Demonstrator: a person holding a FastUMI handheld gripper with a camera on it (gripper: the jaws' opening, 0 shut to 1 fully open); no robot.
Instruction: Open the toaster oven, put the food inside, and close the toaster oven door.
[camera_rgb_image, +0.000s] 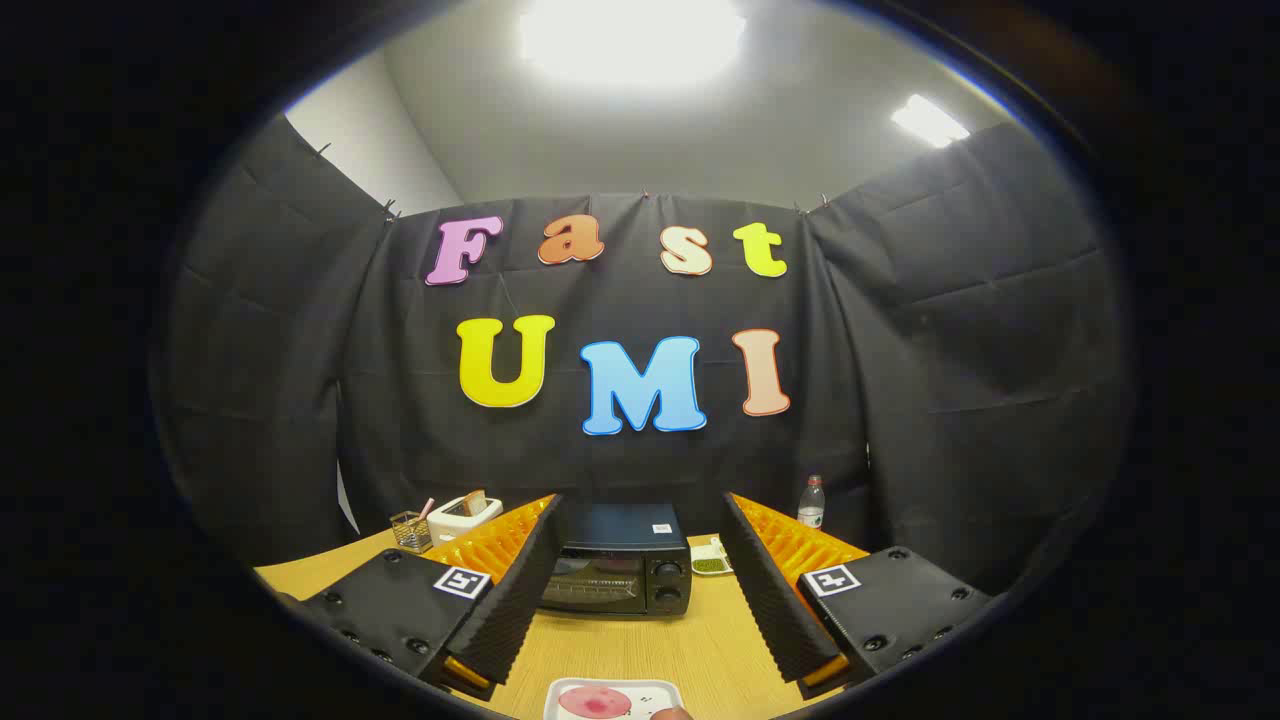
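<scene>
A black toaster oven (620, 568) stands on the wooden table (650, 645), beyond my fingers and between them, its glass door shut. Close under the gripper lies a white tray (612, 698) with a pink round piece of food (594, 703) on it and a darker piece at its right corner. My gripper (642, 585) is open, its two black ribbed fingers (515, 590) spread wide with orange backs, holding nothing. The gripper hangs above the table, well short of the oven.
Left of the oven stand a white toaster (462, 515) with bread in it and a small wire holder (410, 530). Right of the oven lies a small dish with green content (711, 562), and a plastic bottle (812, 502) stands behind it.
</scene>
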